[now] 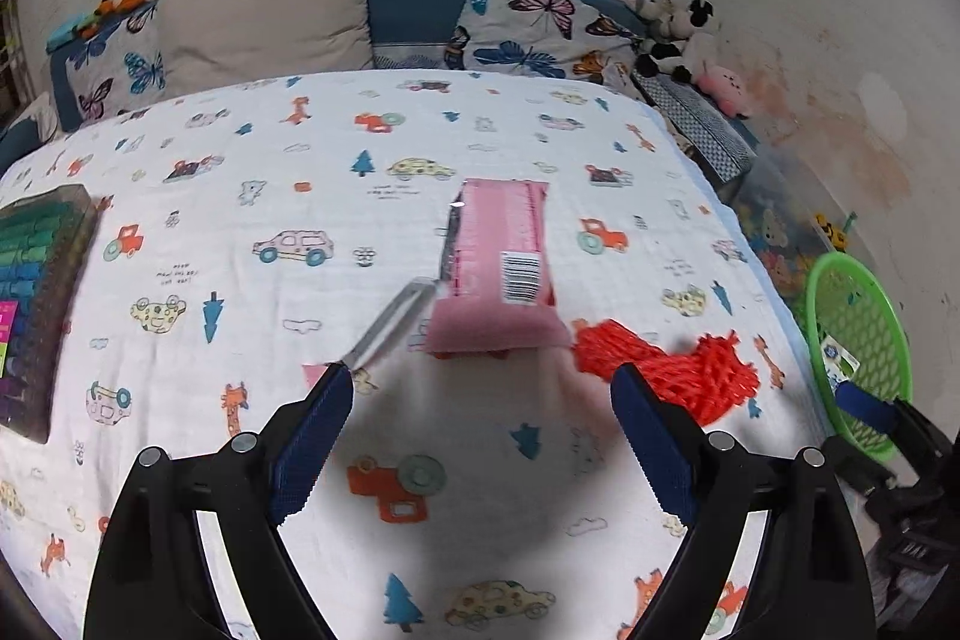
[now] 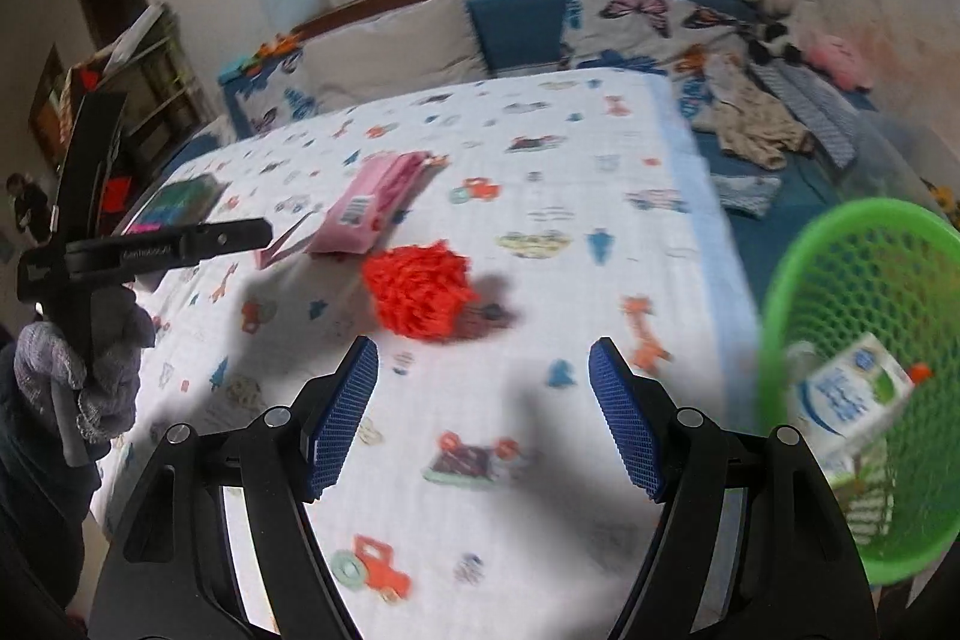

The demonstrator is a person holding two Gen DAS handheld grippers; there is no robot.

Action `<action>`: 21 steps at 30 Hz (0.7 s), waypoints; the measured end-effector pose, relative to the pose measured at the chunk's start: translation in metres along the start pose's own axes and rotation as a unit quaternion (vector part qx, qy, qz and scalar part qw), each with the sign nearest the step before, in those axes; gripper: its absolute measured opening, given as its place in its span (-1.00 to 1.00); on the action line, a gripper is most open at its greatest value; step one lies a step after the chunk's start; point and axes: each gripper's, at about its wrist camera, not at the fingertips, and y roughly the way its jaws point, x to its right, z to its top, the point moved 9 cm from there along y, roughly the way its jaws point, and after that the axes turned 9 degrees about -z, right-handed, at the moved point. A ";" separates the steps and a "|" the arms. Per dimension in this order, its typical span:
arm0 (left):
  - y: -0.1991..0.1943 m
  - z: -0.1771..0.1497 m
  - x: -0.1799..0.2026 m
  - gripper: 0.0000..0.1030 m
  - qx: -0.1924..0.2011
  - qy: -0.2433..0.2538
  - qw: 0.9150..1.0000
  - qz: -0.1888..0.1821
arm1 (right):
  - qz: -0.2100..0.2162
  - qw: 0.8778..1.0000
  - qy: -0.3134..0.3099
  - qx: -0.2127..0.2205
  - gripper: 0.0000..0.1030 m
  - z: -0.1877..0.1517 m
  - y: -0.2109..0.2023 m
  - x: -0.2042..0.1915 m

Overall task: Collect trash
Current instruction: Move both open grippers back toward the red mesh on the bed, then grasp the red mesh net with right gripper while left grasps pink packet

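Observation:
On the cartoon-print bedsheet (image 1: 240,280) lies a pink wrapper (image 1: 504,244) (image 2: 372,202) with a barcode and a torn silvery flap (image 1: 390,322). A red mesh net (image 1: 666,370) (image 2: 420,292) is bunched just right of it. My left gripper (image 1: 480,376) hovers open and empty just short of both. My right gripper (image 2: 483,349) is open and empty too, above the sheet short of the net. A green mesh basket (image 1: 864,340) (image 2: 780,280) at the bed's right edge holds a milk carton (image 2: 852,394).
A dark box of coloured items (image 1: 36,292) (image 2: 180,202) lies at the bed's left side. Pillows (image 1: 264,16) and plush toys (image 1: 678,34) line the headboard. Loose clothes (image 2: 756,124) lie right of the sheet. A gloved hand (image 2: 78,370) holds the left gripper.

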 end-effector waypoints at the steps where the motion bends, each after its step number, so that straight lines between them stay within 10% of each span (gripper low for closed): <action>1: 0.001 0.001 -0.003 0.65 -0.001 -0.006 1.000 -0.001 | 0.006 1.000 -0.001 -0.005 0.42 0.002 0.008 -0.006; 21: 0.035 0.024 -0.022 0.65 -0.026 -0.005 1.000 0.013 | 0.011 0.998 -0.021 -0.058 0.19 0.012 0.093 -0.037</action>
